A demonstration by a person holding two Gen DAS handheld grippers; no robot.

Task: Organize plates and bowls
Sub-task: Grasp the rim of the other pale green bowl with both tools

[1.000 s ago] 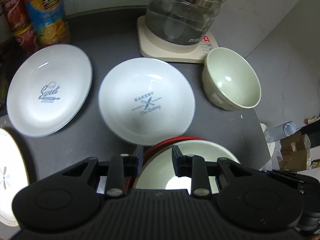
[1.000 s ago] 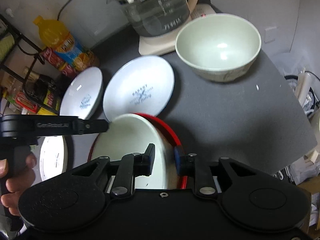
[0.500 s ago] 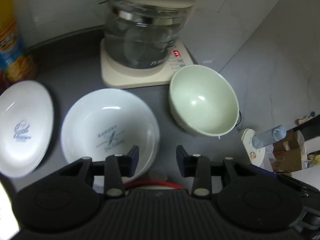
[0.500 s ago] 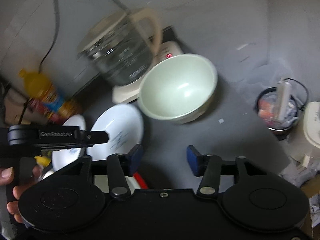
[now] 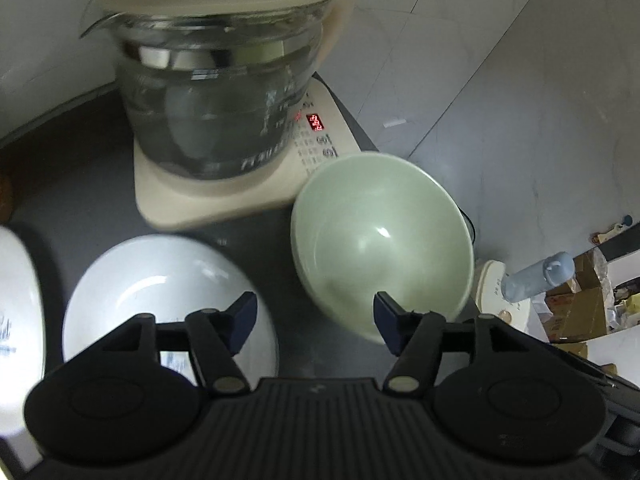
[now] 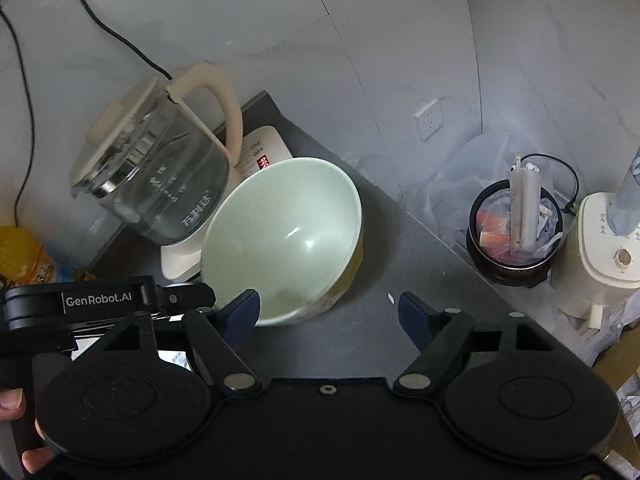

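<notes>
A pale green bowl (image 5: 380, 240) stands upright on the grey counter beside the kettle base, and in the right wrist view the bowl (image 6: 280, 232) shows a yellow pattern on its outer wall. My left gripper (image 5: 316, 314) hovers at the bowl's near left side. Its jaws are opening, and no pad presses on anything. My right gripper (image 6: 328, 316) is just short of the bowl's near rim, its jaws also opening over bare counter. A white printed plate (image 5: 160, 280) lies left of the bowl, partly hidden by the left finger. Another white plate (image 5: 16, 300) is cut off at the far left.
A glass kettle (image 5: 216, 112) on its cream base (image 5: 224, 200) stands right behind the bowl. The counter's right edge (image 6: 440, 240) runs close to the bowl. Below it stand a black bin (image 6: 516, 236) and a white appliance (image 6: 600, 256). A hand (image 6: 12, 400) holds the left gripper's housing (image 6: 80, 304).
Both grippers moved away from the red-rimmed stack with the pale bowl, toward the green bowl by the kettle. Both pairs of jaws spread wider. The stack has dropped out of view.
</notes>
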